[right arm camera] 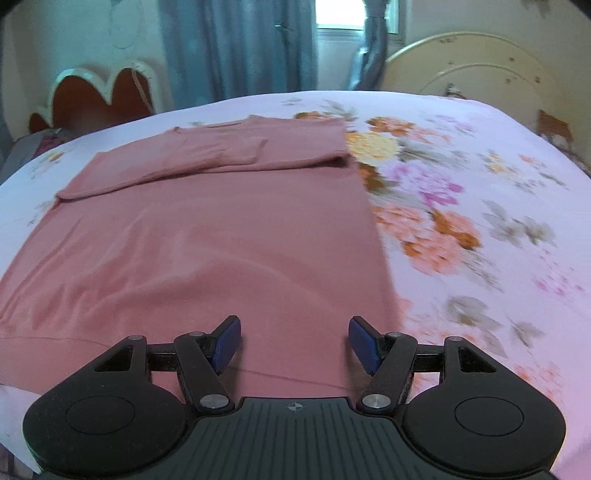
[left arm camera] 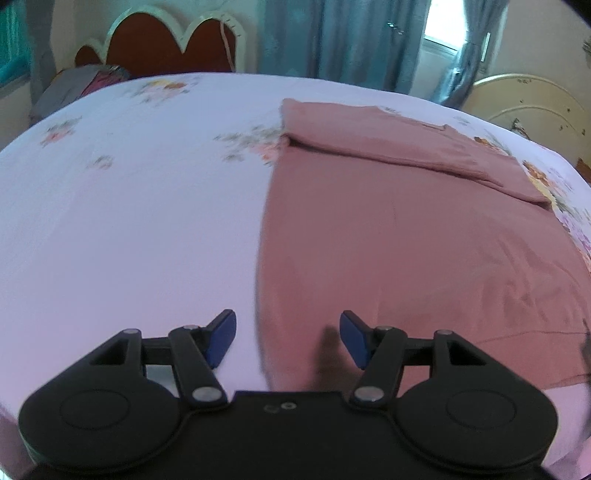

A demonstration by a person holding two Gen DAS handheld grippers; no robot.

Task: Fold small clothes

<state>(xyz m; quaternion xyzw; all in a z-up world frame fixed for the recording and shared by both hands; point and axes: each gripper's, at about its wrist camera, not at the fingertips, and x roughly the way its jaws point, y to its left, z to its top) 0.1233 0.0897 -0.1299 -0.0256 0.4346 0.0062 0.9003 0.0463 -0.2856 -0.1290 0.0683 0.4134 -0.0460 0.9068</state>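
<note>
Pink garment (left arm camera: 406, 240) lies flat on the floral bedsheet (left arm camera: 129, 221), partly folded — sleeves and upper part are turned in across the far end, forming a layered band (right arm camera: 229, 151) over the body panel. The lower body panel is spread out smooth, with a few shallow wrinkles toward the near hem.

Left gripper (left arm camera: 288, 338): jaws spread, nothing between the blue pads. It sits above the garment's left edge, one pad over bare sheet, the other over pink fabric. No contact visible.

Right gripper (right arm camera: 295, 341): jaws spread too, empty. It hangs over the near hem close to the garment's right edge — the right pad is about at the fabric/sheet boundary. Can't tell whether the tips touch the cloth (fisheye angle hides the gap).

Background: a red scalloped headboard (left arm camera: 170, 40) at the far left, blue curtains (right arm camera: 236, 48) behind the bed, a bright window (right arm camera: 338, 16) between them, and a cream round-topped furniture piece (right arm camera: 469, 62) at the right. A dark bundle of cloth (left arm camera: 81, 86) sits at the bed's far-left corner.
</note>
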